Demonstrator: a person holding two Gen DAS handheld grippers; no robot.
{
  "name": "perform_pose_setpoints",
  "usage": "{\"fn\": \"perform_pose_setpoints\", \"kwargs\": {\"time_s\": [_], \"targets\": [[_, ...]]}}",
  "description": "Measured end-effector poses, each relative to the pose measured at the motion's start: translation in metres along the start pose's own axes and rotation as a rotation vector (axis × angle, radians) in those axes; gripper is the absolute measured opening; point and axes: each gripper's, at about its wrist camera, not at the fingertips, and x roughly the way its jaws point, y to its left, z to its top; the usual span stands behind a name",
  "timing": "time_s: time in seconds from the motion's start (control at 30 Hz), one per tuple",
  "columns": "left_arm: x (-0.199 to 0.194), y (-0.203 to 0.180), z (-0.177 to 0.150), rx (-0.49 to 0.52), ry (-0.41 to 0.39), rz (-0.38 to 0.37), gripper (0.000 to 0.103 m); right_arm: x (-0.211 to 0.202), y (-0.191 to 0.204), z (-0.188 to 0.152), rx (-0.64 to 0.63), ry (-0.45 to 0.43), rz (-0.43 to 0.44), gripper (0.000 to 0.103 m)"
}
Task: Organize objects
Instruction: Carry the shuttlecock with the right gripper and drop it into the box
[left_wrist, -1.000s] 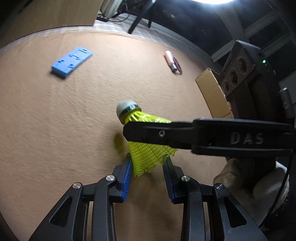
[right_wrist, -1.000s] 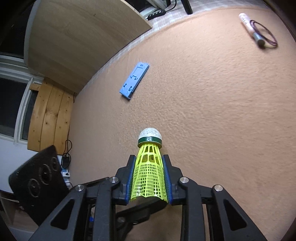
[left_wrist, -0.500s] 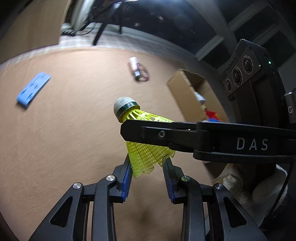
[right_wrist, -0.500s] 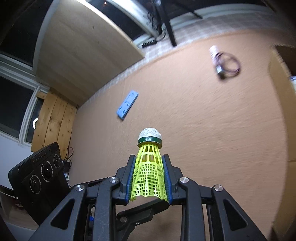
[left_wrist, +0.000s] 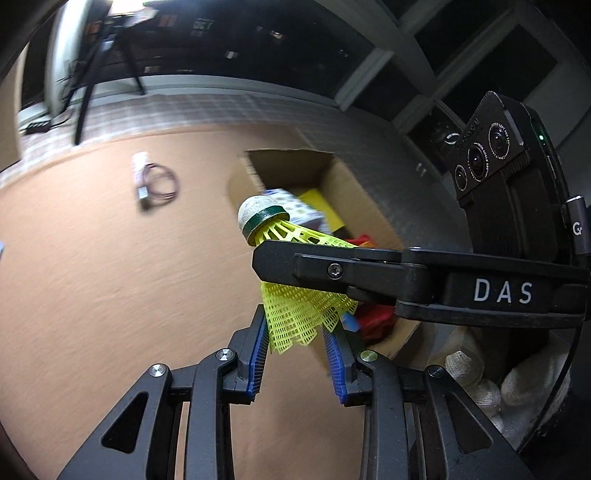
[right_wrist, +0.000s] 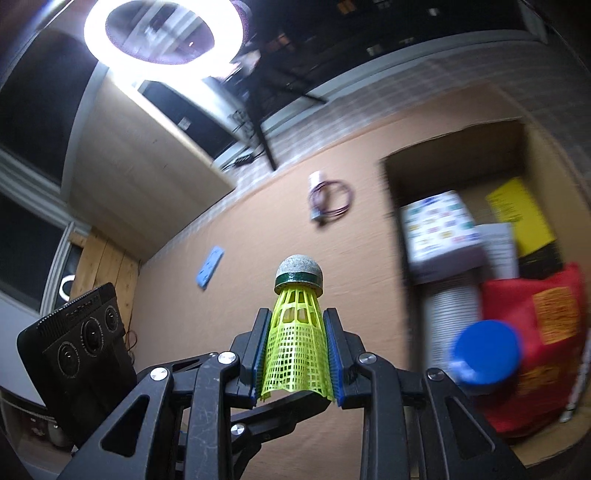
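A yellow mesh shuttlecock (right_wrist: 297, 339) with a grey cork tip is clamped between the blue pads of my right gripper (right_wrist: 295, 354), held in the air. In the left wrist view the same shuttlecock (left_wrist: 295, 314) hangs under a black right-gripper finger (left_wrist: 332, 269), its skirt edge between the open blue pads of my left gripper (left_wrist: 297, 343), which do not press it. An open cardboard box (right_wrist: 458, 147) lies to the right, also in the left wrist view (left_wrist: 291, 162).
The box holds a white printed carton (right_wrist: 439, 229), a yellow card (right_wrist: 517, 210), a red bag (right_wrist: 535, 339) and a blue-capped item (right_wrist: 484, 354). On the orange carpet lie a white tube with a purple wire loop (right_wrist: 328, 199) and a blue flat piece (right_wrist: 209, 266).
Both grippers have swung right and up with the shuttlecock. The cardboard box has come into full view; the blue piece has slid out of the left wrist view.
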Motion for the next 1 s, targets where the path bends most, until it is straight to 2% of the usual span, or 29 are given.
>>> {"fn": "perform_pose_setpoints", "kwargs": {"time_s": [0.23, 0.53, 0.63, 0.7, 0.77, 1.0], "targets": [[0.034, -0.034, 0.020, 0.044, 0.020, -0.013, 0.029, -0.027, -0.043, 0.010, 0.047, -0.042, -0.050, 0.025], [0.057, -0.061, 0.030, 0.075, 0.039, -0.016, 0.029, -0.046, -0.074, 0.014, 0.076, -0.071, -0.087, 0.027], [0.060, -0.066, 0.031, 0.083, 0.040, -0.015, 0.029, -0.050, -0.078, 0.014, 0.077, -0.075, -0.097, 0.031], [0.060, -0.069, 0.032, 0.088, 0.039, -0.011, 0.029, -0.053, -0.078, 0.014, 0.079, -0.087, -0.113, 0.039], [0.059, -0.071, 0.031, 0.094, 0.039, -0.005, 0.031, -0.057, -0.078, 0.014, 0.078, -0.098, -0.136, 0.043], [0.049, -0.066, 0.026, 0.091, 0.030, 0.010, 0.035, -0.064, -0.072, 0.013, 0.051, -0.114, -0.161, 0.047]]}}
